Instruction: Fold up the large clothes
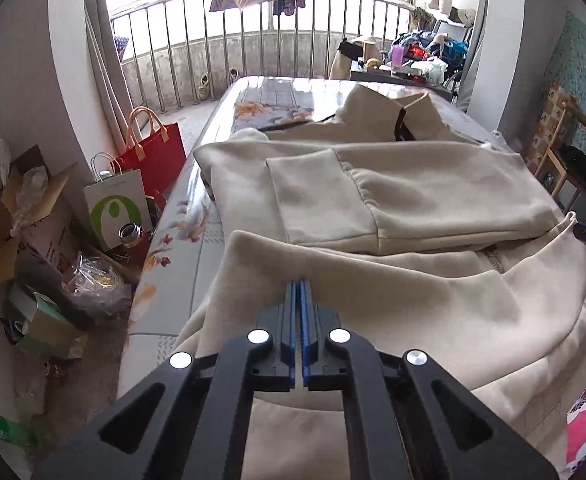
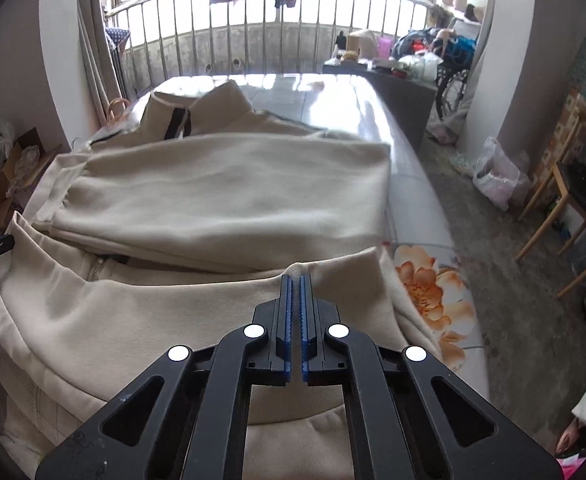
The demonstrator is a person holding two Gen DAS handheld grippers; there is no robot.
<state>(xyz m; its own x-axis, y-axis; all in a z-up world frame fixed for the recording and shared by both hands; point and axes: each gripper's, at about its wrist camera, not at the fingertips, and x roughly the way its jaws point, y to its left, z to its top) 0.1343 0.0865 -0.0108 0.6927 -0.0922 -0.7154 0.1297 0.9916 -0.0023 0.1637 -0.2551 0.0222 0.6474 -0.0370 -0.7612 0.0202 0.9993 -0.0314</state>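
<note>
Garment: large cream fleece zip jacket (image 1: 393, 200), partly folded, spread across most of the glossy floral-print table (image 1: 181, 232).
Left gripper (image 1: 301, 284): blue-padded fingers pressed together, pinching the jacket's near hem by its left corner.
Right gripper (image 2: 295, 280): fingers likewise clamped on the hem's right corner.
Table edges: jacket's near part hangs over the front edge.
Open room: bare tabletop beyond the collar; red paper bag (image 1: 155, 148) close by the table's left edge.

My two wrist cameras are looking close down my grippers, both facing the jacket (image 1: 413, 200), table (image 2: 353, 112) and railing (image 1: 253, 40).
</note>
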